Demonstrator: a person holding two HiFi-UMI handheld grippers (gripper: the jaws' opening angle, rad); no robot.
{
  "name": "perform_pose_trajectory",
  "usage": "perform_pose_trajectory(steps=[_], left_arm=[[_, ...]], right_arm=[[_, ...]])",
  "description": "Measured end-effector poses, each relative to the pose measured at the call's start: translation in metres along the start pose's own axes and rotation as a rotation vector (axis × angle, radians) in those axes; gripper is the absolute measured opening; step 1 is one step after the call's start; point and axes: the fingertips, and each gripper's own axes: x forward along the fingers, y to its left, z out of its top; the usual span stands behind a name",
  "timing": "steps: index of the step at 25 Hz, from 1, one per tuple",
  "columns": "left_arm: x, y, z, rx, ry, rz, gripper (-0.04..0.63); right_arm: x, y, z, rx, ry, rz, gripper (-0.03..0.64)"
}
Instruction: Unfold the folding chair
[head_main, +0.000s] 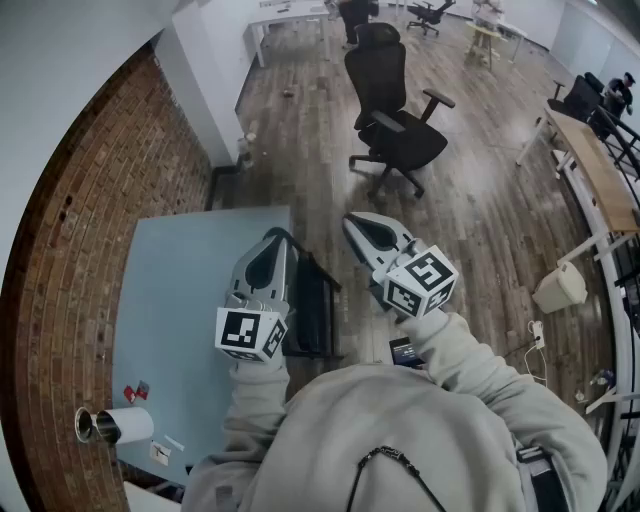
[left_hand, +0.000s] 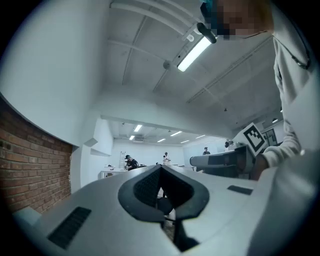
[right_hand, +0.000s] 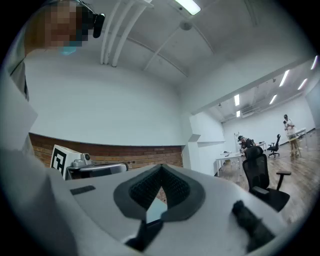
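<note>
Head view: left gripper (head_main: 270, 240) and right gripper (head_main: 355, 222), jaws pressed together on nothing, poised over black folding chair (head_main: 312, 305) beside blue table (head_main: 185, 300).

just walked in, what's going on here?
A person holds a gripper in each hand over a black folding chair, which stands folded flat beside a light blue table. The left gripper is near the chair's top edge and the right gripper is off to its side. Both have their jaws together on nothing. Unfolding has not started yet.
</note>
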Motion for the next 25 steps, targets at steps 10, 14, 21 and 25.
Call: perform_pose_trajectory(steps=[10,14,21,25], left_arm=[[0.012,-0.03,-0.025,0.016,0.092,0.156,0.005],[-0.008,-0.019,-0.035,0.03,0.141,0.224,0.005],[-0.003,0.014,-0.028,0.062,0.131,0.225,0.005],[0.012,0.027,-0.03,0.068,0.135,0.18,0.005]], right_arm=[[-0.009,-0.041,-0.012,0.037,0.015,0.147,0.008],[0.003,-0.038,-0.024,0.074,0.012,0.186,0.008],[0.035,-0.04,-0.021,0.096,-0.005,0.164,0.008],[0.052,-0.039,-0.018,0.085,0.001,0.151,0.008]])
